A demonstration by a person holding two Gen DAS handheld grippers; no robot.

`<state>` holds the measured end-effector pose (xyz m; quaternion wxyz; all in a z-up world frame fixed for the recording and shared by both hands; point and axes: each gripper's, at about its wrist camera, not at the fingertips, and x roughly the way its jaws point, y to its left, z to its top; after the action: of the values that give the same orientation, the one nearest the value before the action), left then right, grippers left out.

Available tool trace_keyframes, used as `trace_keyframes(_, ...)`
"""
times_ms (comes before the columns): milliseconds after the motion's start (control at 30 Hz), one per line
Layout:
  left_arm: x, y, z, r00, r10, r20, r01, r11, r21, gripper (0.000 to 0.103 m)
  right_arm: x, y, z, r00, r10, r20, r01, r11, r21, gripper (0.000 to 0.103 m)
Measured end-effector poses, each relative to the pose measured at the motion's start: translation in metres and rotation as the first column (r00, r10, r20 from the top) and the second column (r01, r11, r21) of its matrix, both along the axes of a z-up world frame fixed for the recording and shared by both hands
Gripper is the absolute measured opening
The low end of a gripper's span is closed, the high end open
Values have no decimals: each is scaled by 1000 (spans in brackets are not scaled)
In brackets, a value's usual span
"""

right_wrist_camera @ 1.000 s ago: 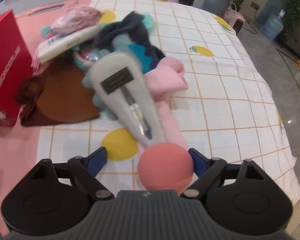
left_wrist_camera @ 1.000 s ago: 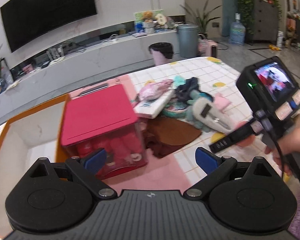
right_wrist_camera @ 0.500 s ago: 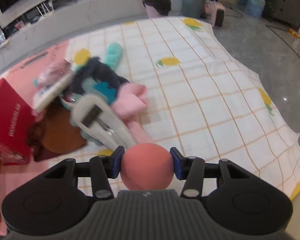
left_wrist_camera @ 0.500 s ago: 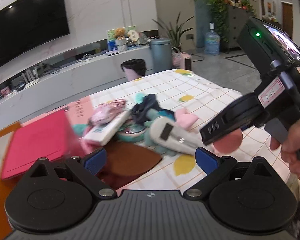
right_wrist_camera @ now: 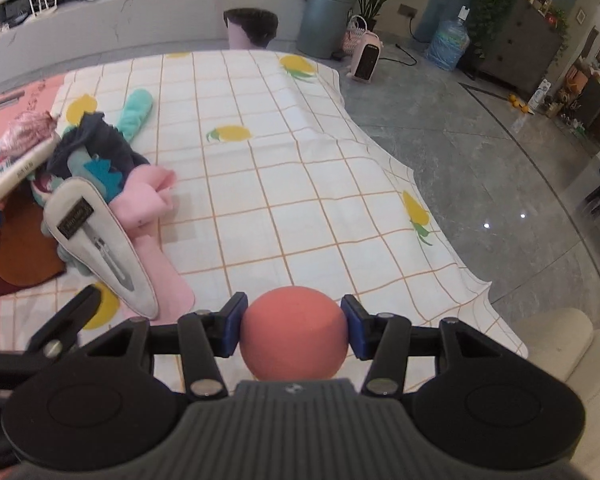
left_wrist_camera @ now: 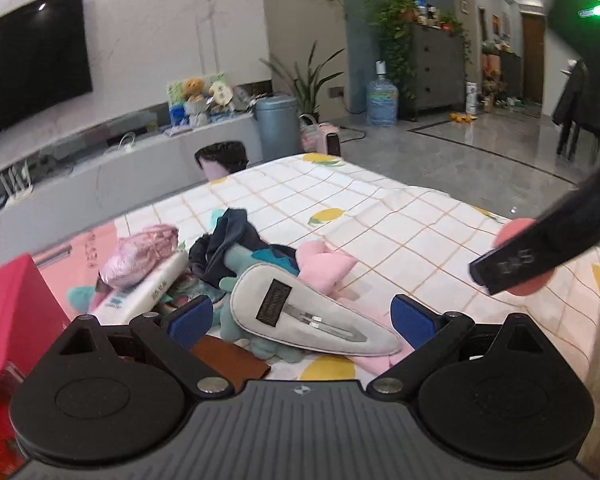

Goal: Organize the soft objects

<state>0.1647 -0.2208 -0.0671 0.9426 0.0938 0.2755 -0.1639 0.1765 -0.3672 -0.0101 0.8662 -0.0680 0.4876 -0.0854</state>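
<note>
My right gripper (right_wrist_camera: 294, 326) is shut on a salmon-pink soft ball (right_wrist_camera: 294, 332), lifted above the checked tablecloth (right_wrist_camera: 300, 184). The same ball (left_wrist_camera: 514, 230) shows partly behind a finger of the right gripper at the right of the left wrist view. My left gripper (left_wrist_camera: 302, 318) stands open and holds nothing, just in front of a pile of soft things. The pile has a grey plush hair-clip shape (left_wrist_camera: 312, 316), a pink cloth (left_wrist_camera: 324, 266), a teal plush toy (right_wrist_camera: 134, 110), a dark cloth (left_wrist_camera: 228, 240), a pink shiny pouch (left_wrist_camera: 140, 254) and a white tissue pack (left_wrist_camera: 144, 294).
A red box (left_wrist_camera: 12, 312) stands at the left edge beside brown felt (right_wrist_camera: 24, 248). The table's far and right edges drop to a grey floor. Beyond are a black-lined bin (right_wrist_camera: 252, 28), a grey bin (right_wrist_camera: 326, 20) and a small pink heater (right_wrist_camera: 366, 58).
My right gripper closed on the ball and lifted it off the cloth. My left gripper swung right, away from the red box, and now faces the pile.
</note>
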Motion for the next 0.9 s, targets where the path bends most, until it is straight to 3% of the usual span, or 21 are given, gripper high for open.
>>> trace_keyframes(100, 13, 0, -6, 998, 55, -42, -56, 998, -28, 103, 2, -1, 3, 999, -28, 31, 27, 999, 22, 51)
trace_keyframes(333, 37, 4, -14, 976, 180, -121, -193, 975, -112, 103, 7, 6, -2, 1000, 13, 29, -15, 997, 76, 51)
trace_keyframes(500, 56, 18, -28, 917, 295, -270, -351, 916, -193, 103, 4, 5, 6, 997, 11, 77, -19, 994, 108, 51)
trace_keyframes(567, 58, 24, -31, 892, 353, -283, -416, 886, -205, 103, 4, 6, 4, 998, 14, 62, -21, 994, 109, 51)
trace_keyframes(733, 54, 33, -29, 884, 372, -282, -441, 865, -241, 103, 5, 8, 0, 998, 30, 54, -35, 993, 109, 51)
trace_keyframes(800, 49, 41, -28, 879, 370, -300, -453, 845, -284, 80, 3, 6, 4, 997, 28, 73, -36, 993, 112, 51)
trace_keyframes(900, 42, 52, -23, 875, 355, -330, -460, 821, -337, 65, 4, 6, 2, 997, 33, 64, -40, 993, 114, 51)
